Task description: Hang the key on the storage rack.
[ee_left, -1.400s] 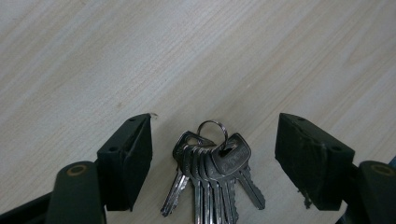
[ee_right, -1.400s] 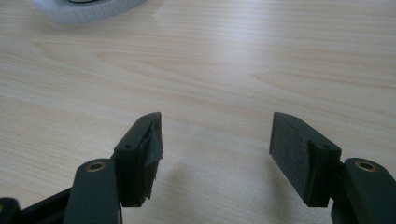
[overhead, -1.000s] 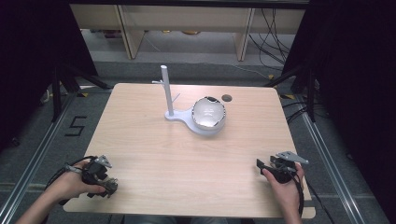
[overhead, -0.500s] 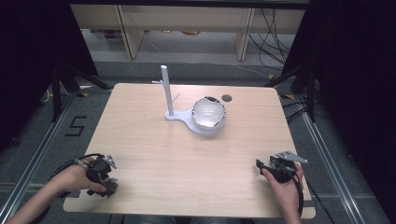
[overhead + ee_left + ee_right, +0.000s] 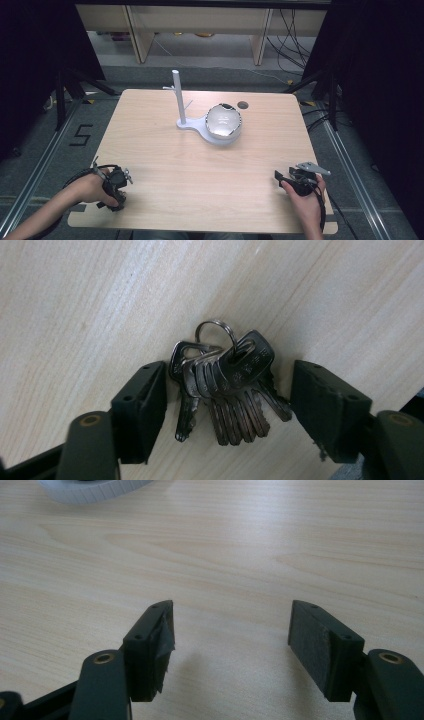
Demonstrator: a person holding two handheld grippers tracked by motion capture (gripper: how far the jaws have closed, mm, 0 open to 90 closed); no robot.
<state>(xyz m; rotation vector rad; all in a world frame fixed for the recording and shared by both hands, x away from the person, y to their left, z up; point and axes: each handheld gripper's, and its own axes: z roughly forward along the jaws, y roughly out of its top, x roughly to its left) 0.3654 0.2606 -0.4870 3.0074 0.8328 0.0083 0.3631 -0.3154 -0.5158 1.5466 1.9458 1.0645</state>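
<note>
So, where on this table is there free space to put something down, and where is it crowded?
The wide wooden stretch between the left gripper and right gripper is bare, up to the white stand. Both far corners of the table look free too. It is crowded at the near left, where the bunch of keys lies between the open left jaws, which have just been closing.

white stand (image 5: 186, 116) mid-table, bare tabletop (image 5: 200, 175) around it

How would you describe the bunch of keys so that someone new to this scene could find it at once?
Start at the wooden table and go to its near left corner, where the left gripper points down at the top. The bunch of keys lies flat there between the open jaws, which have just been closing. It is a fan of dark metal keys on one small ring, far from the white stand.
</note>
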